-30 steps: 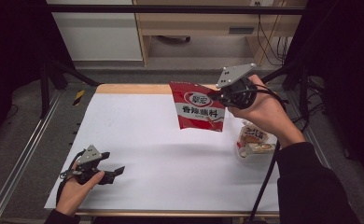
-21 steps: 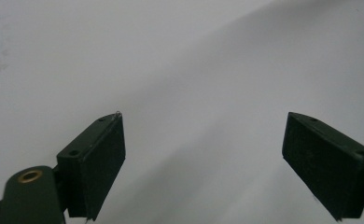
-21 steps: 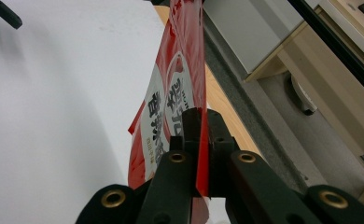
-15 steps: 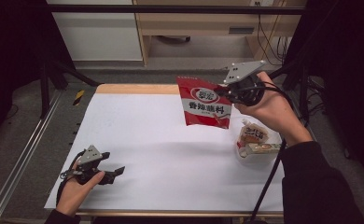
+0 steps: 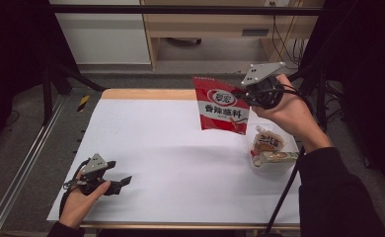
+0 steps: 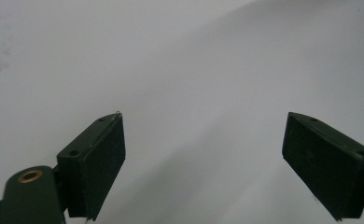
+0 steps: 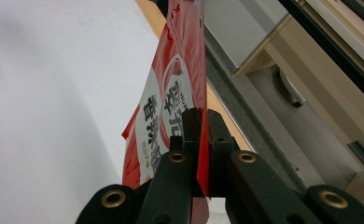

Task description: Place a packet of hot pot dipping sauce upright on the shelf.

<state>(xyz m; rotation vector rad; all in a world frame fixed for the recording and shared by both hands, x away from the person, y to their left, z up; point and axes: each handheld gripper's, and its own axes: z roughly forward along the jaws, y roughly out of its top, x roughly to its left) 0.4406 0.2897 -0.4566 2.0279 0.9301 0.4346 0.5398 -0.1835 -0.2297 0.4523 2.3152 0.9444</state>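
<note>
We see a white-topped table (image 5: 180, 148) with a wooden far edge. Near its right edge lies a clear tub (image 5: 272, 160) holding sauce pouches (image 5: 268, 144). Our left gripper (image 5: 112, 178) rests near the front left corner.

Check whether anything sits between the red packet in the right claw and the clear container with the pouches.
Nothing visible does. The red packet hangs in the right claw above the table, and the container lies just below and beside it with open air between.

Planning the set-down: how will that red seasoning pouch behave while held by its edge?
The red pouch, pinched at one edge by the right gripper, hangs flat, so it is probably light and floppy. Its glossy film may slip, and it will likely sway when moved.
</note>
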